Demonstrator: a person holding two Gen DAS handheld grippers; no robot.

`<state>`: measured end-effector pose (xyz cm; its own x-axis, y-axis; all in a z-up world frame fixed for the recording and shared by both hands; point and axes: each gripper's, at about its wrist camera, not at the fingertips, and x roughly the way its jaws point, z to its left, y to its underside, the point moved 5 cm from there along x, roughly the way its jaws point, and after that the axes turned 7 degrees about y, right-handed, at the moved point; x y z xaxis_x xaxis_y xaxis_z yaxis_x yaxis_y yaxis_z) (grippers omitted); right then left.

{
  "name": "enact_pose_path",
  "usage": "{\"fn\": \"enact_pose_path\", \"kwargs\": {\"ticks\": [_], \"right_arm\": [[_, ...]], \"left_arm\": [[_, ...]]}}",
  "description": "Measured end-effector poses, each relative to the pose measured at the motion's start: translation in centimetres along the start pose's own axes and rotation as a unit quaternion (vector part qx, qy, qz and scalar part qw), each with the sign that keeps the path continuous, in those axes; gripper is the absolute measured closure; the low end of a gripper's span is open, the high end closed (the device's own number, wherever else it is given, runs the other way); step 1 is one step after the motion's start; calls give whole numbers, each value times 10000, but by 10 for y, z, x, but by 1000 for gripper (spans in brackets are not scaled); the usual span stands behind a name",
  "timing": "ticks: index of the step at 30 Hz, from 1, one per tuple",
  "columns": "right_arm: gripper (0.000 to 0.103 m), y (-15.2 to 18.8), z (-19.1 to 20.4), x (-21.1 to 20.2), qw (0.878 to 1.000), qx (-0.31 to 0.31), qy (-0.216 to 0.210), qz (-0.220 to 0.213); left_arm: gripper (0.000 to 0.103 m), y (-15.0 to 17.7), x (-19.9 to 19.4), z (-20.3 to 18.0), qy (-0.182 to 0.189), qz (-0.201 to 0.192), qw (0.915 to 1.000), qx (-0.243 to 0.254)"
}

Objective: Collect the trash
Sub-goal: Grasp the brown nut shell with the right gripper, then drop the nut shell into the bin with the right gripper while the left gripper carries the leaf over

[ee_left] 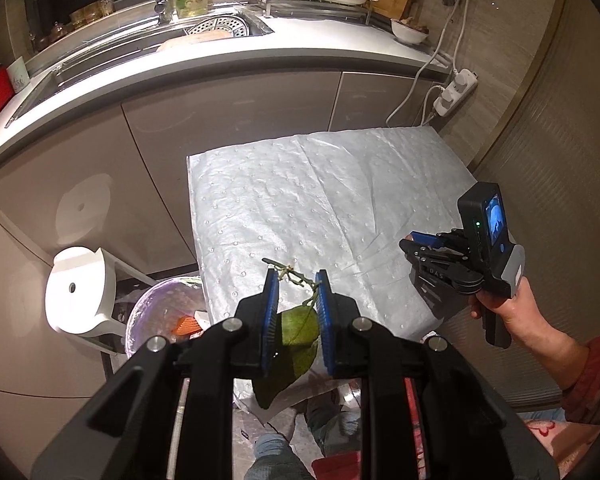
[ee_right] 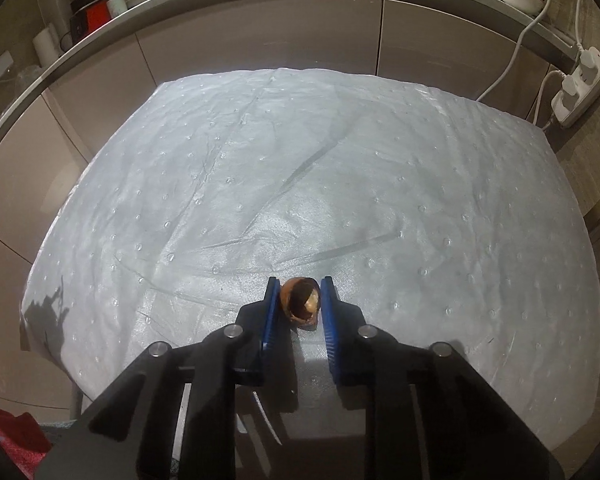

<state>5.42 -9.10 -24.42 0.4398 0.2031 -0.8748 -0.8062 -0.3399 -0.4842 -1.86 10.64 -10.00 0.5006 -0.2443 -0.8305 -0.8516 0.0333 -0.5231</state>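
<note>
Left claw [ee_left: 297, 280] pinches a limp green leaf on thin twig [ee_left: 298, 330] above white padded table cover [ee_left: 340, 184], right claw [ee_right: 300, 286] w/ brittle brown eggshell half [ee_right: 300, 300] clamped lightly — feather-light, crushable; grip rim gently

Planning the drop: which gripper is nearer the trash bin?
Left. The left gripper, holding a leaf, hangs beside the trash bin; the right gripper is across the table.

The white dimpled padded tabletop [ee_left: 340, 200] is viewed from high above by the left wrist camera. It is seen low and close by the right wrist camera [ee_right: 300, 160]. Both face the cabinets.
</note>
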Motion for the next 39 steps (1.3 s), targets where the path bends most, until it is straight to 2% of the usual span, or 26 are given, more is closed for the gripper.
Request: {"fn": "enact_pose_path", "kwargs": {"ticks": [10,16,21,27,33,39], "right_arm": [[82,-5,-10,-13,9988,398,-278,-48],[82,-23,13,-45,9980,225,-541,-226],[82,-44,75,-87,9930,-402,-981,-527],[82,-66,175,-110,9773,-1117,-1664,-689],[82,-73,275,-83,9622,-1687,-2099,-406],[82,-65,337,-30,9613,-1872,-2012,172]], "left_arm": [[84,3,0,1,6,-4,10000,23],[84,7,-2,12,27,-48,10000,-66],[84,12,-19,40,-89,-190,9993,-307],[84,25,-53,84,-302,-445,9967,-605],[84,46,-73,129,-519,-493,9931,-928],[84,69,-79,161,-610,-380,9928,-954]]}}
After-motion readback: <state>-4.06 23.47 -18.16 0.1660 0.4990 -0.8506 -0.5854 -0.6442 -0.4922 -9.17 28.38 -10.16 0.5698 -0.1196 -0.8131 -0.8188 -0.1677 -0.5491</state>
